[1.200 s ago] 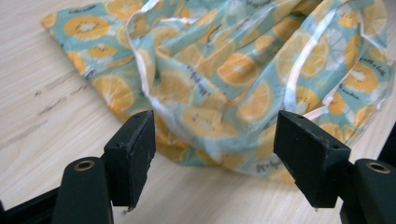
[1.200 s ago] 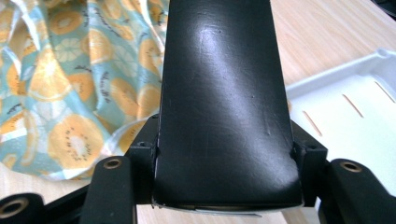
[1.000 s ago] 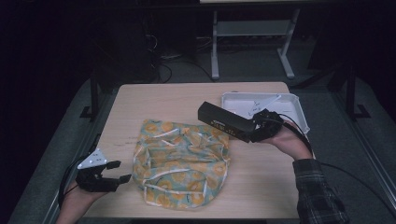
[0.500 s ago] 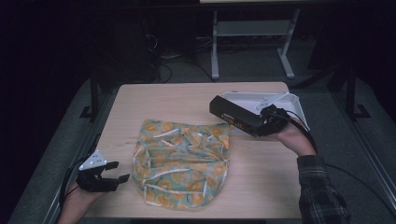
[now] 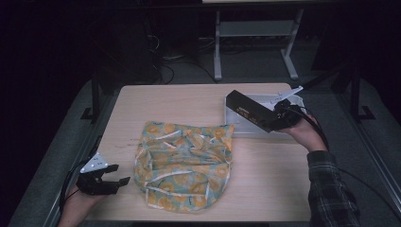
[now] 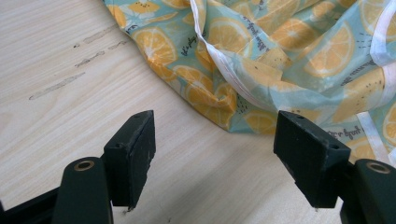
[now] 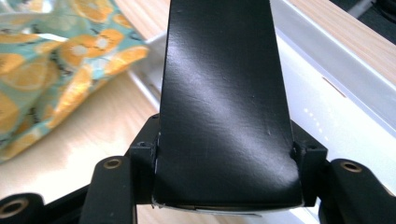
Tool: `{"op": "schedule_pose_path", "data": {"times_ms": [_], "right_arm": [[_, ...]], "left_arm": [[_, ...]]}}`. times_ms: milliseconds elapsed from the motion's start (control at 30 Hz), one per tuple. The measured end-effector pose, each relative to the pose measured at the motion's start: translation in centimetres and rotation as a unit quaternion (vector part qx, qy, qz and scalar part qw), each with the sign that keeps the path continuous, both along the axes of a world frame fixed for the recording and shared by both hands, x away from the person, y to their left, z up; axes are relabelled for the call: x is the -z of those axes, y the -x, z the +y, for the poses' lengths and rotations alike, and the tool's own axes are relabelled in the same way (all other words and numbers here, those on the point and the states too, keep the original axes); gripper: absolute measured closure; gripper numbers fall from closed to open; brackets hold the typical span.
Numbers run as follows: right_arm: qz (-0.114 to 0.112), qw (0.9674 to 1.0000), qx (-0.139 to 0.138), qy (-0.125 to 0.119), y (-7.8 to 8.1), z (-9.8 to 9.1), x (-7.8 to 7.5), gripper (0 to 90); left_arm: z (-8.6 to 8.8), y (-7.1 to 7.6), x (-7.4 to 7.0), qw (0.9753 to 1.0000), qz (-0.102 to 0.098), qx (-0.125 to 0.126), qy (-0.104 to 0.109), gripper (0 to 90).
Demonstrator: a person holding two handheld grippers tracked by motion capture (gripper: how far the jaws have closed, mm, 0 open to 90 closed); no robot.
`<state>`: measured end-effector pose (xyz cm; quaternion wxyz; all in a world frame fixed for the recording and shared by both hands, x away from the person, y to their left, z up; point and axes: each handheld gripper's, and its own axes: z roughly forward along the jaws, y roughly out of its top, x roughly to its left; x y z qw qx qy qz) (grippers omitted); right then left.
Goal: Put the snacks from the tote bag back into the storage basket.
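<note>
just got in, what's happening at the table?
A person works with two tools. The right hand-held gripper is shut on a flat black box, holding it over the white tray. The left hand-held gripper sits open beside the lemon-print cloth, which lies crumpled on the table.

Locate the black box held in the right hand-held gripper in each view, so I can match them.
High view: black box, upper right, above the white tray.
Left gripper view: not in this picture.
Right gripper view: black box, centre, clamped between the jaws.
Shared landmark: lemon-print cloth, which appears in all three views.
</note>
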<state>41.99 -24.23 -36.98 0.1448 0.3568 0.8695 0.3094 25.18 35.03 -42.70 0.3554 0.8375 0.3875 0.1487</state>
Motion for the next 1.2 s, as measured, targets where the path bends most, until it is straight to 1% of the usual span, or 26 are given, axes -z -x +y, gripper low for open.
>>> {"op": "schedule_pose_path", "data": {"times_ms": [100, 233, 267, 367, 400, 467, 500, 733, 900, 1200], "right_arm": [[0.003, 0.9999, 0.010, 0.003, -0.6, -0.6, 0.2, 42.0], [0.009, 0.9997, 0.022, 0.006, -1.3, -1.2, 0.8, 42.0], [0.010, 0.9996, 0.024, 0.008, -1.4, -1.3, 0.9, 42.0], [0.012, 0.9994, 0.033, 0.006, -2.0, -1.8, 1.5, 42.0], [0.012, 0.9994, 0.033, 0.006, -2.0, -1.8, 1.5, 42.0], [0.016, 0.9992, 0.035, 0.007, -2.3, -2.0, 1.9, 42.0], [0.021, 0.9990, 0.039, 0.010, -2.6, -2.3, 2.3, 42.0], [0.033, 0.9977, 0.058, 0.007, -3.5, -3.4, 3.4, 42.0], [0.041, 0.9966, 0.070, 0.012, -3.9, -4.0, 4.0, 42.0], [0.055, 0.9953, 0.078, 0.017, -4.3, -4.3, 5.1, 41.9]], "left_arm": [[0.0, 0.0, 0.0, 1.0000, -0.001, 0.000, 0.002, 29.1], [0.1, 0.0, 0.1, 1.0000, 0.003, 0.003, -0.005, 29.1], [0.2, 0.0, 0.1, 1.0000, 0.003, 0.002, -0.003, 29.1], [0.1, 0.0, 0.1, 1.0000, 0.003, 0.002, -0.003, 29.1], [0.1, 0.0, 0.1, 1.0000, 0.003, 0.002, -0.003, 29.1], [0.1, 0.0, 0.1, 1.0000, 0.004, 0.003, -0.005, 29.1], [0.1, 0.0, 0.2, 1.0000, 0.005, 0.004, -0.006, 29.1], [0.1, 0.0, 0.2, 0.9999, 0.005, 0.005, -0.007, 29.1], [0.1, 0.0, 0.2, 1.0000, 0.006, 0.003, -0.007, 29.1], [0.1, 0.0, 0.2, 1.0000, 0.006, 0.003, -0.007, 29.1]]}}
